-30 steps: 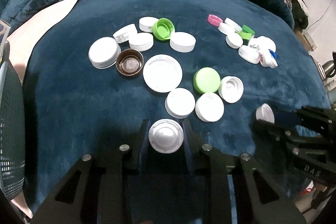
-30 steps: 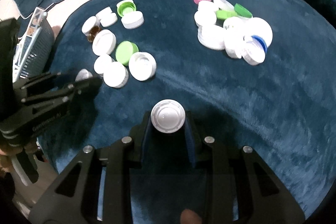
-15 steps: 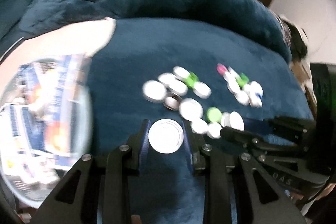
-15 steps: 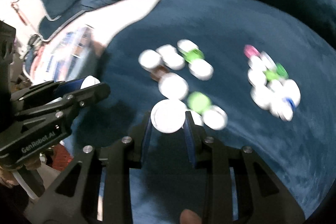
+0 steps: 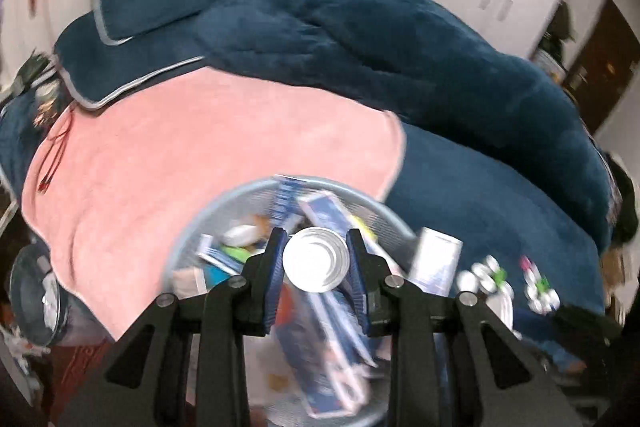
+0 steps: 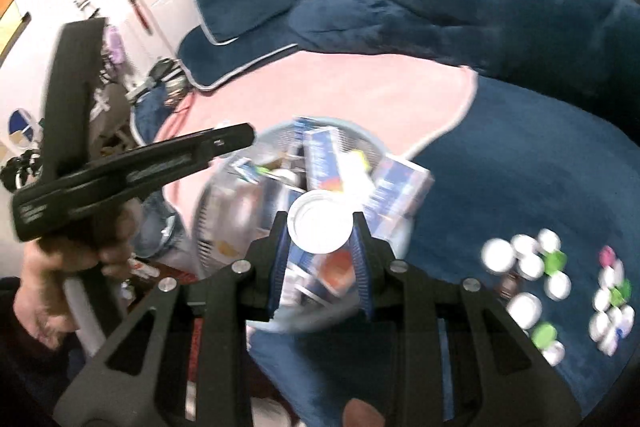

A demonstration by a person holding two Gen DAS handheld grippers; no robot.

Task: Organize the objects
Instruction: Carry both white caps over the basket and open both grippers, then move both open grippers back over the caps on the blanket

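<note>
both of my grippers have swung away from the spread of caps on the blue blanket and now hang over the wire basket (image 5: pixel 208 223), each carrying its cap along. my left gripper (image 5: pixel 316 261) is clamped tight on a white cap (image 5: pixel 316 259), pads pressing its rim from both sides. my right gripper (image 6: pixel 320 227) is pinched just as firmly on a second white cap (image 6: pixel 320 225). below both caps sits the basket, stuffed with blue and white cartons (image 5: pixel 324 343) and small bits i cannot make out through the blur. the basket stands beside the bed, at the edge of a pink sheet (image 5: pixel 200 147). the remaining caps (image 6: pixel 532 283), white, green and one pink, lie well apart on the blue blanket (image 6: pixel 540 167) to the right. in the right wrist view a hand (image 6: pixel 60 267) holds my left gripper near the basket's left.
</note>
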